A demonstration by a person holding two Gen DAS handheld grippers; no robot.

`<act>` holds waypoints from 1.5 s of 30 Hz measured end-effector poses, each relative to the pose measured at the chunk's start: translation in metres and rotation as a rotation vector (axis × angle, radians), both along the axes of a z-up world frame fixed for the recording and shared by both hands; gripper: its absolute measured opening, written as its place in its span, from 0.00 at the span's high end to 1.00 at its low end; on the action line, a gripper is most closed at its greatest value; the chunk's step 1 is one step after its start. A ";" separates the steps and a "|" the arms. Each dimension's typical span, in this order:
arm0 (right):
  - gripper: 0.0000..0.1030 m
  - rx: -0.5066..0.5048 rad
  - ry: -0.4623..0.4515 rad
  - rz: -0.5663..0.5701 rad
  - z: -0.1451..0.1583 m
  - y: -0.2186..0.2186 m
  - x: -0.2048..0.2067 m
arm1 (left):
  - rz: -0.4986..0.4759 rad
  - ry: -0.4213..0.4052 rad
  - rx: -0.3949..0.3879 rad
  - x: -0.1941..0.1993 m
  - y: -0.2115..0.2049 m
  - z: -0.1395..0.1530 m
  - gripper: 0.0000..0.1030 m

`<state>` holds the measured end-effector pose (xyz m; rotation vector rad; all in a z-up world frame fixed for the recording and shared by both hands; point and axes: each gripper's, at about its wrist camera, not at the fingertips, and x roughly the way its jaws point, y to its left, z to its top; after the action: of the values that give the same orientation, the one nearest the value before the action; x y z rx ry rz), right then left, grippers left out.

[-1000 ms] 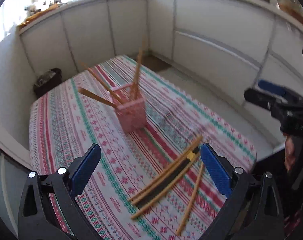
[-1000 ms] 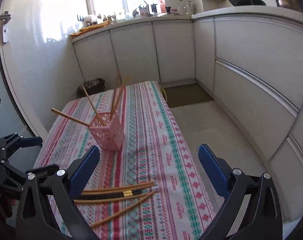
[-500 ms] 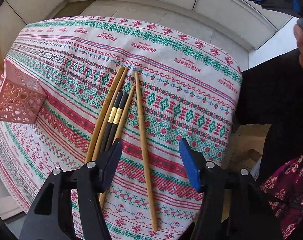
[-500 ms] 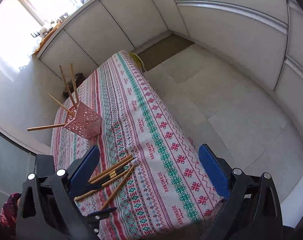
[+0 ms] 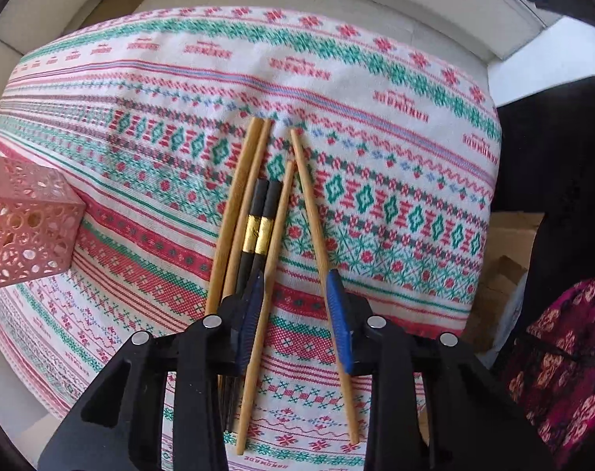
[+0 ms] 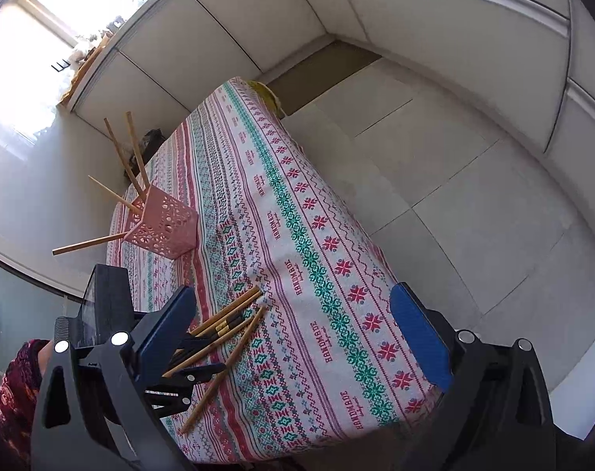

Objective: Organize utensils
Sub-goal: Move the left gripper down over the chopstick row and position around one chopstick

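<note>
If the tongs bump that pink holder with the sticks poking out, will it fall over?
Probably easily. The pink holder looks like thin plastic full of holes, so likely light. Its four chopsticks lean far out past the rim, which makes it top-heavy. It also sits on a soft tablecloth that could slide or bunch. The left tongs are over the loose chopsticks, not touching it.

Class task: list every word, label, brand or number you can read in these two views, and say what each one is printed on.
"HANDMADE": woven again and again along the bands of the tablecloth, clearest in the right wrist view.
A small script line under each "HANDMADE": too small to read.
Chopsticks, pink holder: no text visible.
</note>
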<state>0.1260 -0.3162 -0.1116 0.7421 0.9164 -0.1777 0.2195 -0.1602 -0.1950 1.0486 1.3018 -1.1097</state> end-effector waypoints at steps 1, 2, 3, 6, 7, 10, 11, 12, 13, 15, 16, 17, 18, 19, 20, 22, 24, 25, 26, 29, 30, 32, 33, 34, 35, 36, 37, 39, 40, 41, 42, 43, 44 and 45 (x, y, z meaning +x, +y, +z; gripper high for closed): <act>0.07 0.000 0.003 0.004 -0.001 0.001 0.001 | -0.010 0.016 -0.009 0.002 0.002 -0.001 0.69; 0.07 -0.001 0.007 0.008 -0.002 0.002 0.002 | -0.018 0.021 -0.009 0.004 0.002 -0.002 0.69; 0.07 -0.002 0.011 0.012 -0.002 0.002 0.003 | -0.019 0.033 -0.008 0.007 0.002 -0.003 0.69; 0.07 -0.002 0.023 0.027 -0.004 0.006 0.006 | -0.022 0.102 0.016 0.017 0.001 -0.012 0.73; 0.07 -0.003 0.025 0.033 -0.005 0.007 0.007 | -0.020 0.127 0.022 0.020 0.003 -0.011 0.73; 0.07 -0.007 0.034 0.050 -0.007 0.010 0.010 | 0.069 0.228 0.008 0.047 0.008 -0.008 0.76; 0.07 -0.003 0.036 0.056 -0.007 0.011 0.011 | 0.108 0.270 0.002 0.057 0.011 -0.008 0.77; 0.07 0.000 0.038 0.062 -0.008 0.013 0.012 | 0.137 0.310 -0.005 0.064 0.014 -0.008 0.78; 0.07 -0.002 0.040 0.066 -0.008 0.013 0.012 | 0.146 0.329 -0.018 0.069 0.017 -0.008 0.79; 0.07 -0.008 0.046 0.069 -0.009 0.015 0.014 | 0.179 0.353 -0.046 0.077 0.022 -0.006 0.79; 0.07 -0.006 0.049 0.070 -0.009 0.015 0.014 | 0.195 0.366 -0.059 0.080 0.024 -0.005 0.77; 0.07 -0.003 0.052 0.071 -0.010 0.015 0.015 | 0.203 0.379 -0.079 0.083 0.027 -0.004 0.73; 0.07 -0.001 0.053 0.072 -0.010 0.016 0.015 | 0.211 0.388 -0.092 0.086 0.029 -0.004 0.73; 0.07 -0.002 0.055 0.072 -0.011 0.017 0.015 | 0.224 0.390 -0.102 0.089 0.031 -0.003 0.73; 0.07 -0.006 0.056 0.073 -0.011 0.017 0.015 | 0.234 0.388 -0.108 0.091 0.032 -0.002 0.73; 0.07 -0.011 0.059 0.077 -0.011 0.019 0.015 | 0.243 0.371 -0.110 0.090 0.037 -0.001 0.73; 0.07 -0.013 0.061 0.080 -0.011 0.021 0.016 | 0.259 0.366 -0.103 0.086 0.040 -0.001 0.74; 0.07 -0.015 0.063 0.082 -0.012 0.021 0.016 | 0.269 0.370 -0.101 0.087 0.039 -0.001 0.74; 0.07 -0.017 0.063 0.083 -0.012 0.022 0.016 | 0.279 0.375 -0.100 0.090 0.040 0.000 0.74; 0.07 -0.018 0.063 0.078 -0.011 0.022 0.016 | 0.292 0.341 -0.094 0.080 0.031 -0.002 0.77; 0.07 -0.018 0.064 0.076 -0.012 0.022 0.016 | 0.281 0.315 -0.091 0.075 0.030 -0.002 0.77; 0.07 -0.016 0.067 0.075 -0.012 0.021 0.017 | 0.254 0.258 -0.081 0.068 0.027 0.001 0.76; 0.07 -0.016 0.067 0.076 -0.013 0.022 0.016 | 0.230 0.227 -0.076 0.064 0.024 0.003 0.76; 0.07 -0.019 0.068 0.079 -0.013 0.022 0.017 | 0.199 0.190 -0.075 0.057 0.022 0.005 0.76; 0.07 -0.024 0.068 0.082 -0.012 0.023 0.017 | 0.167 0.152 -0.067 0.050 0.019 0.008 0.76; 0.07 -0.028 0.068 0.086 -0.013 0.023 0.017 | 0.137 0.108 -0.060 0.046 0.016 0.010 0.76; 0.07 -0.028 0.068 0.088 -0.013 0.024 0.017 | 0.118 0.091 -0.048 0.042 0.012 0.012 0.76; 0.07 -0.021 0.068 0.090 -0.013 0.023 0.017 | 0.102 0.116 -0.026 0.040 0.007 0.012 0.77; 0.07 -0.020 0.069 0.088 -0.013 0.023 0.016 | 0.109 0.125 -0.026 0.042 0.006 0.011 0.77; 0.07 -0.019 0.068 0.086 -0.013 0.022 0.016 | 0.124 0.133 -0.034 0.044 0.004 0.012 0.77; 0.07 -0.018 0.068 0.083 -0.013 0.021 0.015 | 0.135 0.137 -0.044 0.047 0.004 0.013 0.77; 0.07 -0.016 0.068 0.081 -0.012 0.020 0.015 | 0.139 0.139 -0.049 0.050 0.007 0.008 0.77; 0.07 -0.013 0.070 0.080 -0.013 0.019 0.015 | 0.138 0.139 -0.051 0.052 0.009 0.007 0.77; 0.07 -0.009 0.073 0.082 -0.014 0.019 0.016 | 0.138 0.136 -0.052 0.054 0.009 0.008 0.77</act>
<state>0.1417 -0.2969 -0.1253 0.6920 1.0133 -0.1377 0.2733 -0.1513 -0.1866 0.8442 1.4234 -1.1193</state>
